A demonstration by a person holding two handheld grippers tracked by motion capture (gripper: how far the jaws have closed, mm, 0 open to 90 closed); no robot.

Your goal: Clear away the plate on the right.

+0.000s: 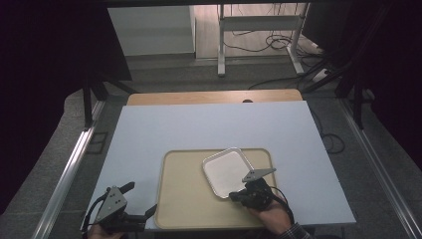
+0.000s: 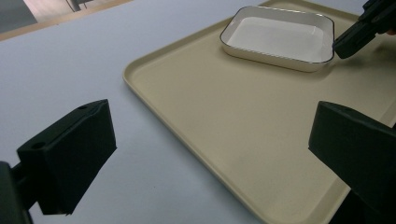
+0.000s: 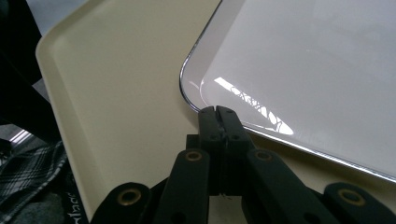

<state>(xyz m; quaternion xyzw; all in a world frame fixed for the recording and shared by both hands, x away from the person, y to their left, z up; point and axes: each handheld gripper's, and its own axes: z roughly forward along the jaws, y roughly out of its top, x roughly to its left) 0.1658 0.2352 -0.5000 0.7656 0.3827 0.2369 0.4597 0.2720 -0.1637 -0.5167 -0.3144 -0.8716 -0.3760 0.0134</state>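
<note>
A white square dish (image 1: pixel 226 171) with a thin dark rim lies on the right half of a beige tray (image 1: pixel 184 199), turned at an angle. My right gripper (image 1: pixel 234 195) is at the dish's near corner, its jaws pressed together on the rim (image 3: pixel 217 109). The left gripper view has the dish (image 2: pixel 280 37) at the tray's far end with the right gripper (image 2: pixel 343 46) touching its corner. My left gripper (image 1: pixel 141 200) is open at the tray's near left corner, one jaw over the white table, the other over the tray (image 2: pixel 224 116). Nothing is between its jaws (image 2: pixel 210 140).
The tray sits near the front edge of a white tabletop (image 1: pixel 209 124). A wooden board (image 1: pixel 214 96) edges its far side. Beyond it are a metal stand (image 1: pixel 259 30) and cables (image 1: pixel 278 42) on the floor. Rails (image 1: pixel 69 164) flank both sides.
</note>
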